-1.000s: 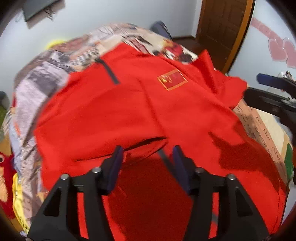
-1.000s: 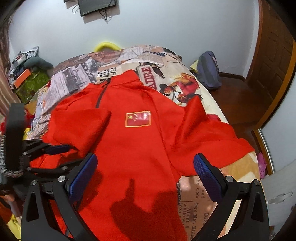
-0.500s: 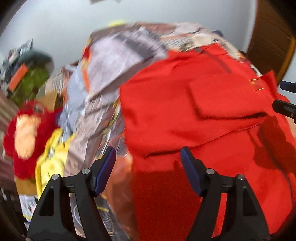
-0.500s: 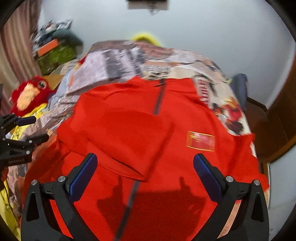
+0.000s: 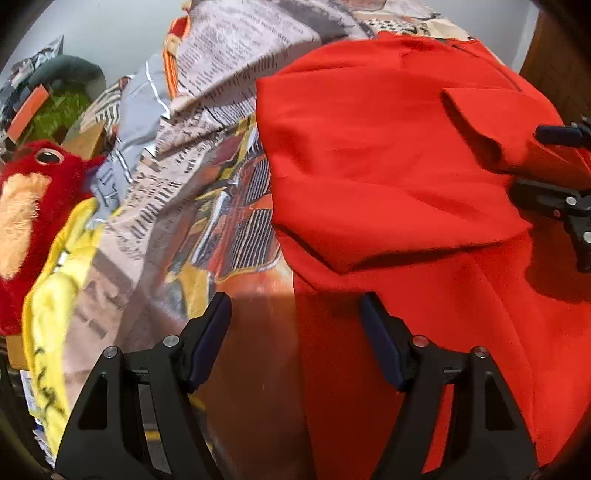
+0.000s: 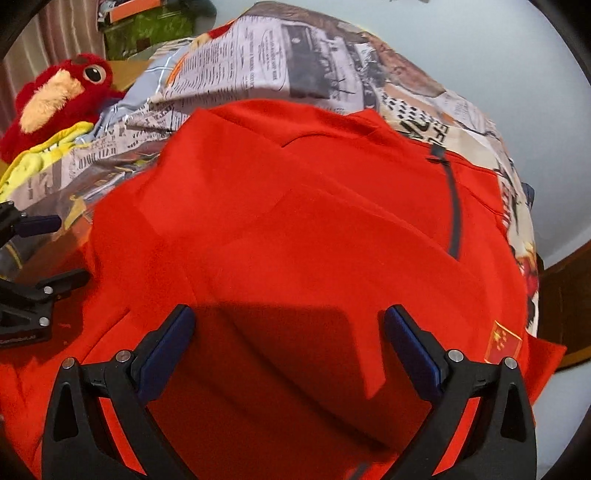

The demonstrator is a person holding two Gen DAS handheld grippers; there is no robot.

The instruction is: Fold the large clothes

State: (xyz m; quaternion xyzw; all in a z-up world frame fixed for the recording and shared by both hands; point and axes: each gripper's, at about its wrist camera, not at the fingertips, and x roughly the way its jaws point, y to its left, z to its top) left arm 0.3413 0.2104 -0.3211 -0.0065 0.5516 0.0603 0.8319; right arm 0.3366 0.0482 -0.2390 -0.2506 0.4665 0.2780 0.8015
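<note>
A bed is covered by a bedspread (image 5: 207, 155) printed like old newspaper pages, with columns of black type, grey photographs and patches of orange, yellow and red artwork. Off the bed's left edge sits a fluffy red plush toy (image 6: 62, 99) with a pale orange muzzle and one round, dark eye. A crumpled yellow cloth (image 5: 55, 306) lies just below the toy, touching the bedspread's left edge. Beyond the toy, near the far left corner, stands a green box (image 6: 147, 26) with an orange strip above it. A pale wall (image 6: 517, 92) rises behind the bed's far edge, and dark brown woodwork (image 5: 561, 66) shows beyond its right side.
</note>
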